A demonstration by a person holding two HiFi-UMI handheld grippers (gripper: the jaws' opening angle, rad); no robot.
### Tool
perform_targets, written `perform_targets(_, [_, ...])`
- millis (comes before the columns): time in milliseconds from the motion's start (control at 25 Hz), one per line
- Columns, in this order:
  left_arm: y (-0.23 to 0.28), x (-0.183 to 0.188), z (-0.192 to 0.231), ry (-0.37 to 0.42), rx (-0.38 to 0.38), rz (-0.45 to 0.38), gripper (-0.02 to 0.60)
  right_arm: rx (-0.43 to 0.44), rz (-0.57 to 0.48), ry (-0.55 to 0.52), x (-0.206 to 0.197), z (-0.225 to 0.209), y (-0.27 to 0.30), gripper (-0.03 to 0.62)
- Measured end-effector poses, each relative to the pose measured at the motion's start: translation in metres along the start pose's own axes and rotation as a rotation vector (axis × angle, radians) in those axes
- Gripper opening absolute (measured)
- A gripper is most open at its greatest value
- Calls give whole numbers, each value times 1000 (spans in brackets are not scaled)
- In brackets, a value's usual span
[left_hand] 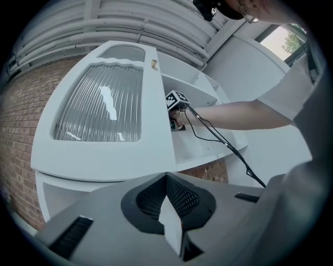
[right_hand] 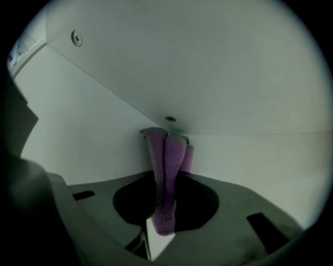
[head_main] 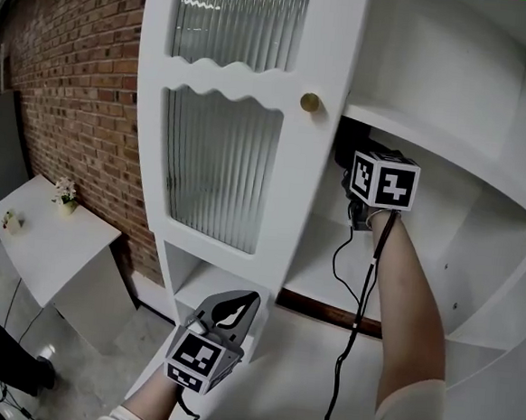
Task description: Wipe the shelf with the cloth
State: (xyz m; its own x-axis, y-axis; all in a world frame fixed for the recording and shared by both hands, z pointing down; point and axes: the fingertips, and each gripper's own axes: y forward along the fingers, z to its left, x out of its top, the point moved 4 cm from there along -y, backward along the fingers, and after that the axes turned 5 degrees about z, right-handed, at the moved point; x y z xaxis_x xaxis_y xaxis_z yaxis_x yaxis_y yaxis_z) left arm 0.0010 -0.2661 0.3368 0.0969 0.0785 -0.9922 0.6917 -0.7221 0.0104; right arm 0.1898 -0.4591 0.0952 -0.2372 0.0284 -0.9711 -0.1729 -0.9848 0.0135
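A purple cloth (right_hand: 166, 176) is clamped in my right gripper (right_hand: 162, 224), which is shut on it. The cloth's far end presses into an inner corner of the white shelf compartment (right_hand: 244, 166). In the head view the right gripper (head_main: 354, 186) reaches deep into the cabinet onto the middle shelf (head_main: 326, 268), its jaws hidden behind the door edge; the cloth is not visible there. My left gripper (head_main: 237, 309) hangs low in front of the cabinet, jaws shut with nothing between them. From the left gripper view, the right gripper (left_hand: 176, 118) sits far off on the shelf (left_hand: 208, 148).
The cabinet door (head_main: 222, 156) with ribbed glass and a brass knob (head_main: 310, 101) stands open left of the right arm. A black cable (head_main: 360, 303) trails from the right gripper. A brick wall (head_main: 74, 72) and a white side table (head_main: 52, 242) with small flowers (head_main: 65, 192) are at left.
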Motion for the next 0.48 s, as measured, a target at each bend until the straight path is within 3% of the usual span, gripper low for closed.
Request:
perform_targets(200, [-4,5,6,9,13,-16,14,12,-27,-101,14,13,0,78])
perform_targets(480, [-9,10,11,15,44,-29,14,104,-48,-96,14,25,-13,78])
